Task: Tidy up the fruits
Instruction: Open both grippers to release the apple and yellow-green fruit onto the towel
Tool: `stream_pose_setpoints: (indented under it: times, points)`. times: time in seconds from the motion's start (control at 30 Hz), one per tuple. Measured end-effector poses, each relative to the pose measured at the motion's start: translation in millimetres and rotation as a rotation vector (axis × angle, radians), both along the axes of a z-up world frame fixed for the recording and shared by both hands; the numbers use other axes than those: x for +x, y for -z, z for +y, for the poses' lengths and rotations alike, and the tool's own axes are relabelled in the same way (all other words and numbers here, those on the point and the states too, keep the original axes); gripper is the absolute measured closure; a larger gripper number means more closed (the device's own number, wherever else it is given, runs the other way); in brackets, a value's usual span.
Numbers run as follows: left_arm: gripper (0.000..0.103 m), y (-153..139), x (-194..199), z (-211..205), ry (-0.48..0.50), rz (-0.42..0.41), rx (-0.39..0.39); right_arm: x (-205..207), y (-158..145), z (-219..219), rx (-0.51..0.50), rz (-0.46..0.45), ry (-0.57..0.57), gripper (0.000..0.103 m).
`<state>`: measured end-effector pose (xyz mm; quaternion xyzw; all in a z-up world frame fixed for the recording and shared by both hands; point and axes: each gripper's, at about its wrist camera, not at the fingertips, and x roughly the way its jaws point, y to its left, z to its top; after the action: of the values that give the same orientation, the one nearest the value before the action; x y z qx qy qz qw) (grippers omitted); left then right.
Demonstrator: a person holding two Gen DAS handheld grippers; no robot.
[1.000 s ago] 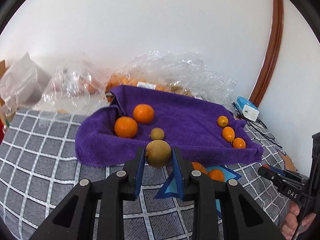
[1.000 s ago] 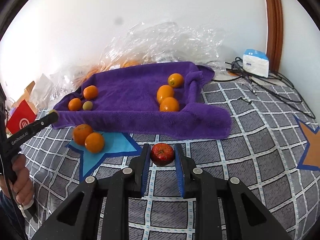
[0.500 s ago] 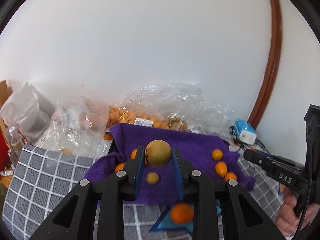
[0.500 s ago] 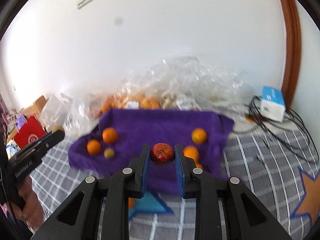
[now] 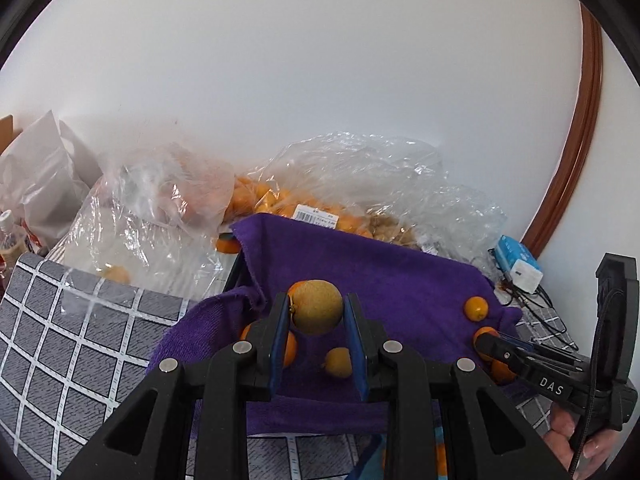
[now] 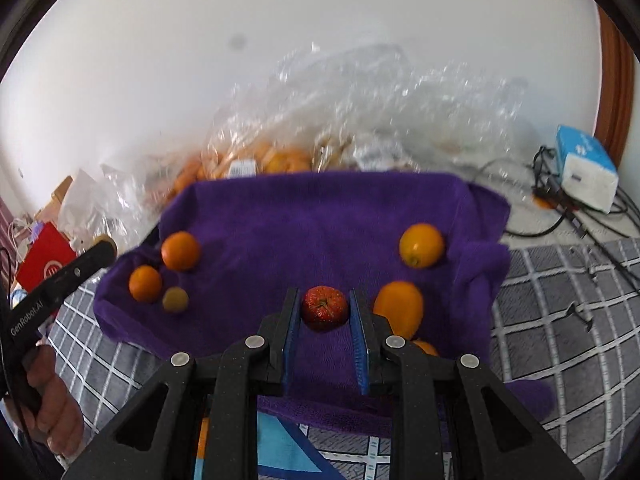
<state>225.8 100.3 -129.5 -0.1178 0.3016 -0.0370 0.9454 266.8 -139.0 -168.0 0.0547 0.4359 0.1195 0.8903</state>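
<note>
Above the purple towel (image 5: 400, 280), left gripper (image 5: 316, 314) pinches a brown-yellow fruit (image 5: 317, 306); right gripper (image 6: 324, 310) pinches a red fruit (image 6: 324, 307), oranges (image 6: 181, 251) at ten o'clock

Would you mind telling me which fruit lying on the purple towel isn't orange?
The small brownish-green fruit, resting just right of the two oranges at the towel's left end.

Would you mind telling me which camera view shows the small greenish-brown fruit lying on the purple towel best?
The right wrist view: the small greenish-brown fruit lies fully exposed on the purple towel, beside two oranges. In the left wrist view the same fruit shows only between the left tool's fingers, its right edge cut off by one finger.
</note>
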Motion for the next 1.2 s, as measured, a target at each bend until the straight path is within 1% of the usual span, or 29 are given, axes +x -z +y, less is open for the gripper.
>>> stream_pose_setpoints:
  times: [0.1,0.17,0.23,0.3,0.37,0.43,0.57,0.7,0.8,0.93,1.07,1.2]
  points:
    - [0.077,3,3,3,0.02,0.014,-0.049,0,5,2,-0.016,0.007,-0.005,0.079]
    - [0.077,5,4,1,0.037,0.027,-0.059,0,6,2,-0.011,0.01,-0.007,0.079]
    - [0.077,9,5,-4,0.042,0.036,-0.037,-1,9,2,0.0,0.024,-0.016,0.079]
    - [0.077,12,6,-9,0.047,0.049,-0.021,-2,11,5,-0.021,0.026,-0.022,0.079]
    - [0.077,15,8,-11,0.051,0.058,-0.02,-3,11,8,-0.042,0.023,-0.024,0.079]
    - [0.077,16,7,-12,0.05,0.06,-0.02,-4,12,9,-0.037,0.027,-0.028,0.079]
    - [0.077,18,10,-15,0.028,0.08,0.007,-6,12,10,-0.038,0.026,-0.027,0.079]
    - [0.077,26,15,-15,0.01,0.126,0.022,-5,12,8,-0.026,0.028,-0.018,0.073]
    - [0.077,29,15,-16,0.002,0.144,0.041,-6,10,6,-0.024,0.021,-0.011,0.072]
    - [0.077,29,14,-18,-0.001,0.156,0.058,-8,7,2,-0.016,0.015,0.004,0.067]
    - [0.077,33,16,-19,-0.005,0.19,0.057,-11,2,-5,-0.008,0.0,0.023,0.067]
    - [0.077,32,15,-21,-0.011,0.193,0.073,-12,-3,-9,0.008,-0.016,0.037,0.066]
